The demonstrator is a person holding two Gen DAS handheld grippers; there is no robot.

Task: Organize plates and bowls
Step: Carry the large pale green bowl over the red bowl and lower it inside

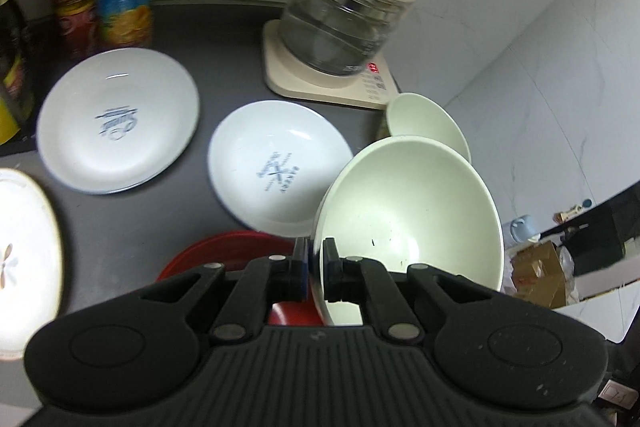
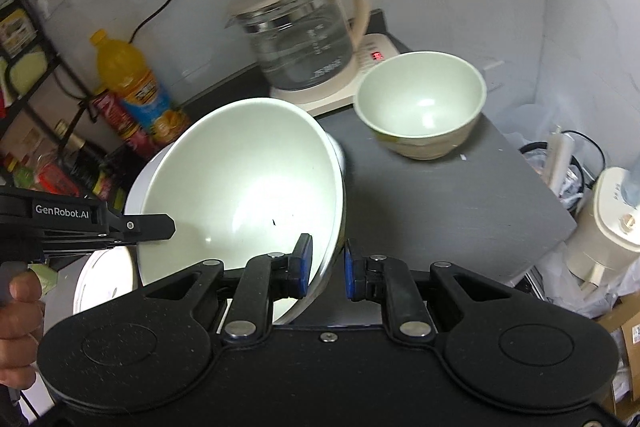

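Left wrist view: left tool [image 1: 315, 259] clamped on big bowl [image 1: 408, 211] rim, red dish [image 1: 224, 251] half hidden.

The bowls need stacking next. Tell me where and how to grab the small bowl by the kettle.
Grip the small bowl by its rim, one finger inside and one outside the wall, as the left gripper holds the large bowl. It sits upright and open. Probably come from above on the near side, since the kettle and its base crowd the far side.
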